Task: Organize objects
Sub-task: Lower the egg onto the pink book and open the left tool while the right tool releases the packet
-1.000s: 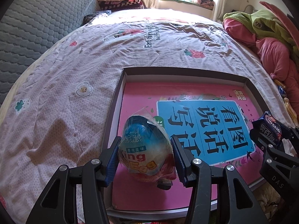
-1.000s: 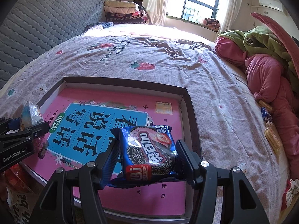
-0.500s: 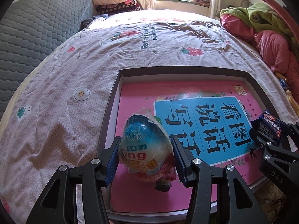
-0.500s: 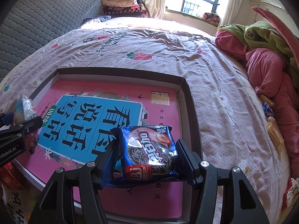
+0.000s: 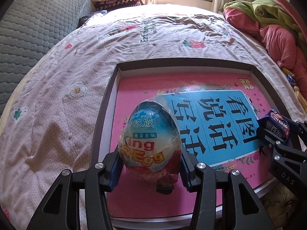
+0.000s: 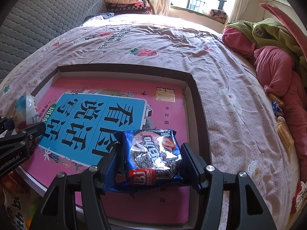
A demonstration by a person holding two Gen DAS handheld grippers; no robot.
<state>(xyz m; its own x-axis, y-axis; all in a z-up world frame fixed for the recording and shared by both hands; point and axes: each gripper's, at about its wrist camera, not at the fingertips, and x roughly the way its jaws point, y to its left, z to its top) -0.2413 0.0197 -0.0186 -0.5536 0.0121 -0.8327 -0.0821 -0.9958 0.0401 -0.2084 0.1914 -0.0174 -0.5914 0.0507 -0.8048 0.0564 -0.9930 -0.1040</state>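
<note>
My left gripper (image 5: 150, 164) is clamping a wrapped egg-shaped treat (image 5: 150, 138) between its blue pads, the jaws closing a little tighter on it (wrapper crinkling at the base), and I am holding it above the near left corner of the shallow box (image 5: 104, 111). My right gripper (image 6: 151, 164) is gripping a blue cookie packet (image 6: 153, 155) from both sides, holding it over the box's near right corner. Under both items, a pink book with a blue title panel (image 6: 92, 120) is lying flat inside the box. The box is sitting on a flowered bedsheet (image 6: 153, 44). Beyond, a grey quilted headboard (image 6: 44, 19) is standing at left, folded blankets (image 6: 124, 2) are stacked by the window, and pink and green bedding (image 6: 272, 57) is heaped at right.
</note>
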